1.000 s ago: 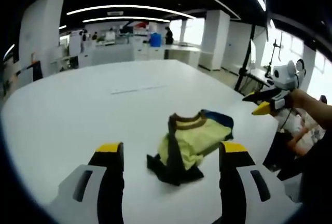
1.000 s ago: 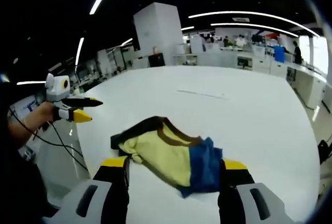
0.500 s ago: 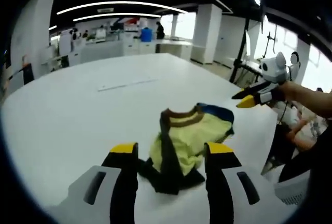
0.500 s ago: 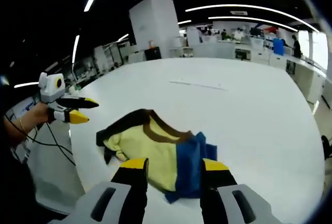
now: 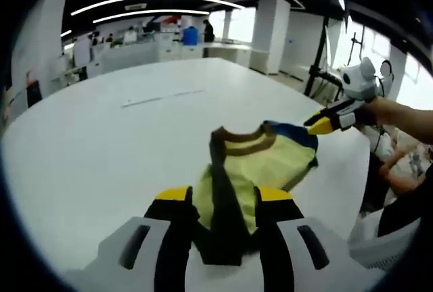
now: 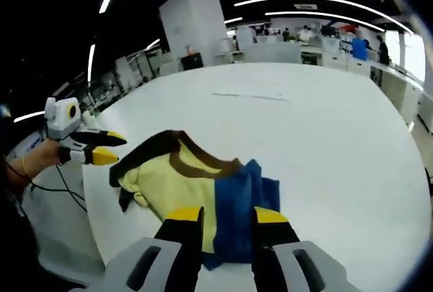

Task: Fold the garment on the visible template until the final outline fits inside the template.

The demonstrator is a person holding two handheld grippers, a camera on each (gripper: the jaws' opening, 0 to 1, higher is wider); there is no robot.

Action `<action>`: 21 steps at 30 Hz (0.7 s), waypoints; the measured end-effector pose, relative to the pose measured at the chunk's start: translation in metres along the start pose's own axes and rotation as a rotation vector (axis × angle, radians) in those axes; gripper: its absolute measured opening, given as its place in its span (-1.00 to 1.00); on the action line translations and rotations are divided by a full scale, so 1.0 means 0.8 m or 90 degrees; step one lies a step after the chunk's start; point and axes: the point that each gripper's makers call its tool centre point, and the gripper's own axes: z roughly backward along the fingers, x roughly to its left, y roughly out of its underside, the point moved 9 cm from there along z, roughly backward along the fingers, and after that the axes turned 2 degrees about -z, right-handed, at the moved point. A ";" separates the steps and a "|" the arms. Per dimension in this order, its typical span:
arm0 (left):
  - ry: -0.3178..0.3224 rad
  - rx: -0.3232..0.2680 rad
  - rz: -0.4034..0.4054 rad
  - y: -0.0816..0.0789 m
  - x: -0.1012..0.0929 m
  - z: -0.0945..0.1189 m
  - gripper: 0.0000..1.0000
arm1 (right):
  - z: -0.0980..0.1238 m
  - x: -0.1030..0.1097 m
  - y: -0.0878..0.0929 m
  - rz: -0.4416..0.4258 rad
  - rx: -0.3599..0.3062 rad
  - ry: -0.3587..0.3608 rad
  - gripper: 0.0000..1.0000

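Crumpled yellow, blue and dark-brown knit garment (image 5: 254, 163) lies bunched near the white round table's (image 5: 101, 136) near edge. Soft, light, likely to drag; take corners. Left gripper (image 5: 222, 199) narrowed over dark hem, right gripper (image 6: 226, 213) narrowed over blue end; grip uncertain.

Right claw (image 6: 226, 215) straddles the crumpled garment's (image 6: 196, 184) blue edge on the table (image 6: 325, 130).
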 end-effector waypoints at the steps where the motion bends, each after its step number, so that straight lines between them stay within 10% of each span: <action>1: 0.000 0.002 -0.001 0.001 0.000 -0.002 -0.38 | -0.001 -0.001 0.001 -0.007 0.003 0.002 -0.55; 21: -0.002 0.028 -0.015 0.014 -0.003 -0.017 -0.96 | -0.004 -0.004 0.005 -0.080 -0.004 0.012 -0.93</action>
